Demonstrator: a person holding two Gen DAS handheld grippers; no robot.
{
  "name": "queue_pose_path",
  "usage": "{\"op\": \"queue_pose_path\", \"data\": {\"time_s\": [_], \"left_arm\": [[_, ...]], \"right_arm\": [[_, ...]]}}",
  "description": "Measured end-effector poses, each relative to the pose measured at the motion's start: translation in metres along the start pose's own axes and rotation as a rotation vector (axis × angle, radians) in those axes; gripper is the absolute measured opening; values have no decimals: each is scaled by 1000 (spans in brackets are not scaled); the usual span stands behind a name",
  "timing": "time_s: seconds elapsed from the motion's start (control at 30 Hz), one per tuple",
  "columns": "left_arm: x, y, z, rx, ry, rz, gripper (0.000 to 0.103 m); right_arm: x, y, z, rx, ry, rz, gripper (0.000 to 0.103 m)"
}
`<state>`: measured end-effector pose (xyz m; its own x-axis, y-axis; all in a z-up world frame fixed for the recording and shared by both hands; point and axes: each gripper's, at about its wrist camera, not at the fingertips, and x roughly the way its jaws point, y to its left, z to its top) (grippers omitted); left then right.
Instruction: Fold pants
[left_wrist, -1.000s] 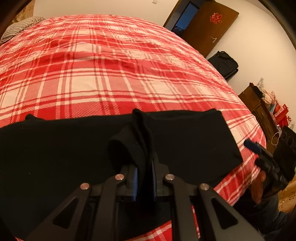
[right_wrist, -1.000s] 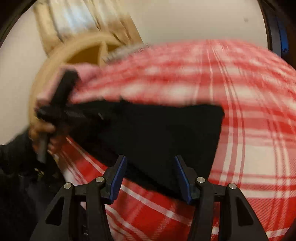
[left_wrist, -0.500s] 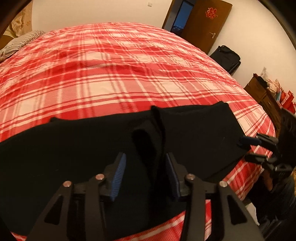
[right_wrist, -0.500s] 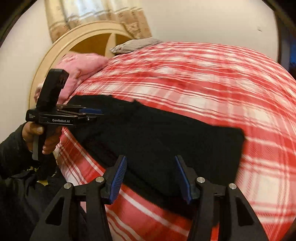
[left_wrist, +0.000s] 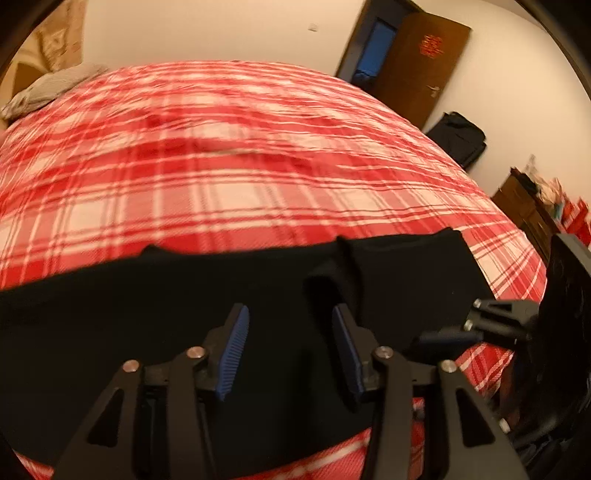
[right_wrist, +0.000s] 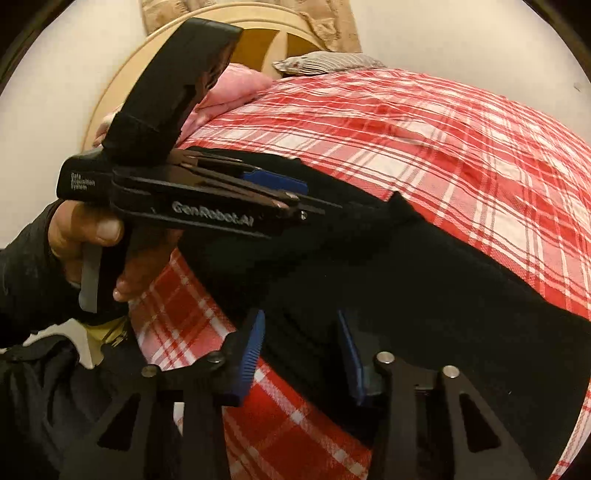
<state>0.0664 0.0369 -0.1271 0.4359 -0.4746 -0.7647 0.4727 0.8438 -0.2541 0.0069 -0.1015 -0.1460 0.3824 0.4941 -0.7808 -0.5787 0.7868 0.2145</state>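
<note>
The black pants (left_wrist: 147, 332) lie flat along the bed's (left_wrist: 240, 166) near edge. Left tool (left_wrist: 288, 347) is opening, empty; right tool (right_wrist: 299, 354) is closing over the near hem, apparently not yet pinching. Next: grip and fold across.

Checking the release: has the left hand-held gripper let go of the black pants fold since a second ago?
Yes. The left hand-held gripper is opening; the black pants fold lies flat on the red plaid bedspread.

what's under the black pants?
The black pants lie flat on the red plaid bedspread, which shows around their edges. Whatever sits beneath their middle is covered.
</note>
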Motion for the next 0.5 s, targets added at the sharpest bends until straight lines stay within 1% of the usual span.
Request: {"op": "queue_pose_path", "data": {"time_s": [0.03, 0.07, 0.2, 0.23, 0.3, 0.37, 0.5], "left_arm": [[5, -3, 3, 14, 2, 17, 58], [11, -4, 5, 22, 13, 37, 58], [28, 0, 11, 35, 47, 71, 58], [30, 2, 11, 33, 55, 79, 58], [32, 5, 12, 32, 56, 80, 58], [33, 3, 13, 43, 59, 88, 58], [34, 5, 15, 33, 58, 85, 58]], "right_arm": [[2, 0, 0, 0, 4, 1, 20], [4, 2, 0, -3, 7, 3, 13], [3, 8, -1, -20, 6, 9, 4], [2, 8, -1, -16, 1, 21, 0], [-4, 12, 0, -17, -16, 55, 0], [-8, 20, -1, -43, -13, 57, 0], [-3, 25, -2, -73, -4, 18, 0]]}}
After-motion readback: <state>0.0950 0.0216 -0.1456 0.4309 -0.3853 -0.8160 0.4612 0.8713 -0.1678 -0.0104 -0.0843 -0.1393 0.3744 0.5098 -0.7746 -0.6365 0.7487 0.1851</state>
